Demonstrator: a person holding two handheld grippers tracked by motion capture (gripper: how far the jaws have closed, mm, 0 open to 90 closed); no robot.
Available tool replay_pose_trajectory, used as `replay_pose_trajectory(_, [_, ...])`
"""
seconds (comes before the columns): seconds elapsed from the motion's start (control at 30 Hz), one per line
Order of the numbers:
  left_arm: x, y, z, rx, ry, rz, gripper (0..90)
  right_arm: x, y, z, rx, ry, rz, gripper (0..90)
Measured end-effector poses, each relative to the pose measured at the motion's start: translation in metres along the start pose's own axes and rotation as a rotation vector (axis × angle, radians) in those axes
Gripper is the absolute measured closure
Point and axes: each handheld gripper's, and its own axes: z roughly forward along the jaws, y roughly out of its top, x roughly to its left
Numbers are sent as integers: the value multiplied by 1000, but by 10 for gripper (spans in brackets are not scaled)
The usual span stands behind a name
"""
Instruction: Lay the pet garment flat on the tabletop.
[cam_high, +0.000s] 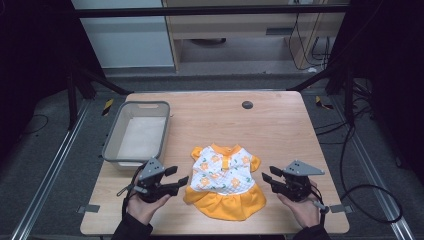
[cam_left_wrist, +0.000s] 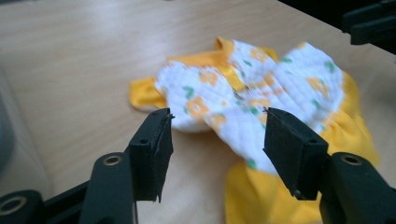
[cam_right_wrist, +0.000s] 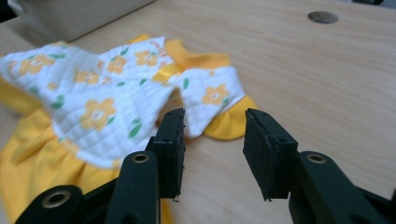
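On the near half of the wooden bench (cam_high: 280, 125) in the high view, a small yellow and white flowered dress (cam_high: 223, 181) lies flat, skirt toward the person, with a grey tray (cam_high: 111, 137) at the far left. The left tongs (cam_high: 176, 176) sit just beside the dress's left edge and the right tongs (cam_high: 267, 179) just beside its right edge, both parted and gripping nothing. In the left gripper view, the left tongs (cam_left_wrist: 217, 140) stand wide apart above the dress (cam_left_wrist: 261, 93), pads clear of the cloth. In the right gripper view, the right tongs (cam_right_wrist: 214, 144) stand partly open, empty, with the dress (cam_right_wrist: 107, 98) just beyond and left of them.
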Motion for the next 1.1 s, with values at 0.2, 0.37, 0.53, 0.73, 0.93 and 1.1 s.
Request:
replay_pose_trajectory(0.2, [21,26,50,38,132,70,413,-19,16,31,-2,-41,25,521])
replay_pose_trajectory(0.37, [35,24,92,98,159,48,421,-26,19,57,35,-55,43,521])
replay_pose_trajectory(0.53, [49,16,123,147,146,24,414,-29,16,81,90,-72,43,520])
replay_pose_trajectory(0.73, [50,9,139,180,141,-6,449,-27,7,99,157,-67,33,524])
replay_pose_trajectory(0.93, [49,3,144,167,114,-15,542,-27,3,105,194,-66,24,581])
replay_pose_trajectory(1.1, [43,3,145,168,111,8,649,-23,3,107,201,-61,14,697])
